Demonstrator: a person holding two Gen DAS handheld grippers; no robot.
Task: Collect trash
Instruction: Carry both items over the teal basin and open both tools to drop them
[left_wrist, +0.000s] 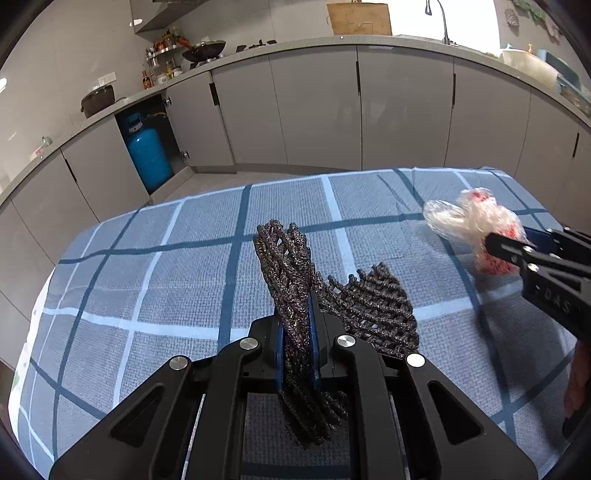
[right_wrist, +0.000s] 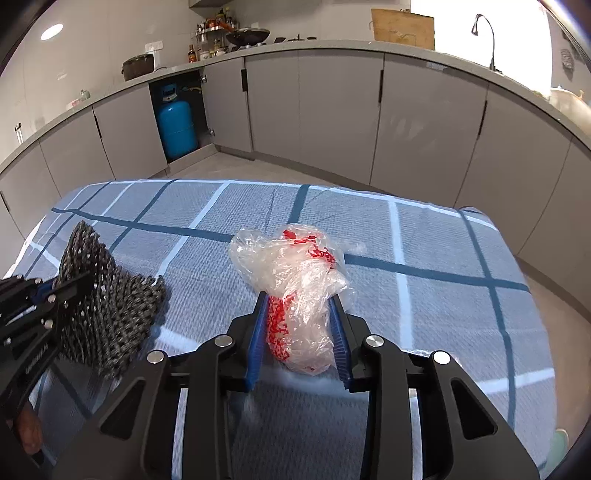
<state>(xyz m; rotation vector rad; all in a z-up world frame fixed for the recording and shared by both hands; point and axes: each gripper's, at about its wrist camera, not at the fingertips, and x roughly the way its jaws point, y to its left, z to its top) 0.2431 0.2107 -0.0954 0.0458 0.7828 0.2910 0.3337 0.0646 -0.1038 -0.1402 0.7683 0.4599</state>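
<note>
Two pieces of trash are being handled at once. Your right gripper (right_wrist: 299, 321) is straddling the crumpled plastic bag (right_wrist: 295, 288) near the table's right edge, pads touching its sides, so it is grasping it. Your left gripper (left_wrist: 295, 332) is clenching the black mesh net (left_wrist: 291, 280) mid-table, keeping it lifted off the checked cloth (left_wrist: 147, 295).

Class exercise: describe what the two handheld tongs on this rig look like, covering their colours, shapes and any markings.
Both tongs, left and right, share one build: matte black plastic linkage arms with triangular cut-outs, round silver pivot bolts, and two flat fingers faced with ribbed blue pads. Pale embossed lettering runs along a side arm, too blurred to read. No cables or sleeves show.
</note>
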